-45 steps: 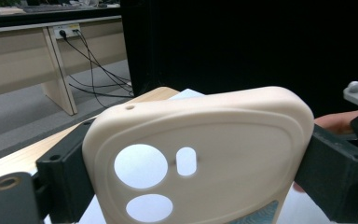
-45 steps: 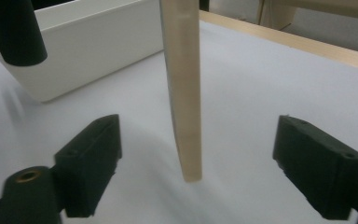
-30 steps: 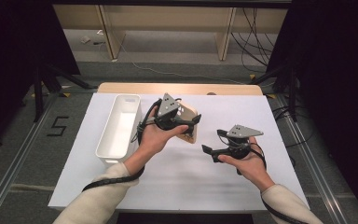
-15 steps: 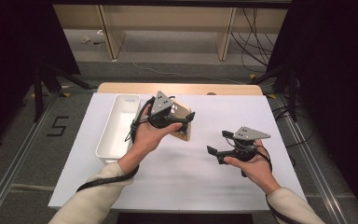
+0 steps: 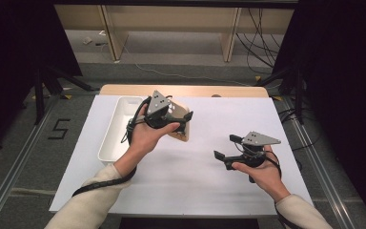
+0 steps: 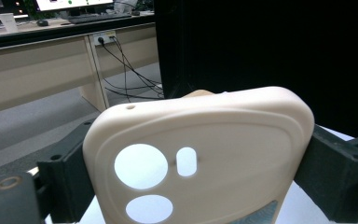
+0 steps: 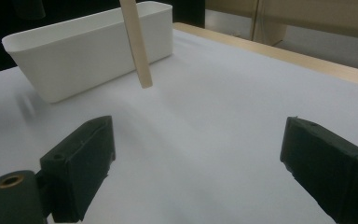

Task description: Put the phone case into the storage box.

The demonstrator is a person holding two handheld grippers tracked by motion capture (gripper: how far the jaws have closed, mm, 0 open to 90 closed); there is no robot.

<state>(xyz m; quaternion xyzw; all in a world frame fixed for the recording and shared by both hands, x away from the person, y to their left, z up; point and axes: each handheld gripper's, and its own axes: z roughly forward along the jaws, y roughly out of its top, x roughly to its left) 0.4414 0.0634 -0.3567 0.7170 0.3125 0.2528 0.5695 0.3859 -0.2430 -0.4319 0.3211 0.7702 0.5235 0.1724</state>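
Phone case (image 6: 200, 154) clamped between left gripper (image 5: 164, 114) fingers, lifted off desk (image 5: 200, 181); bin (image 5: 116, 129) beside, placement pending. Right gripper (image 5: 238, 150) fingers apart, empty.

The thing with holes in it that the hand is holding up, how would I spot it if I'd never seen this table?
Start at the white table, then find the long white bin near its left side. Just right of the bin, the left gripper holds a cream phone case lifted off the table. It is the one thing here with round camera holes cut through it.
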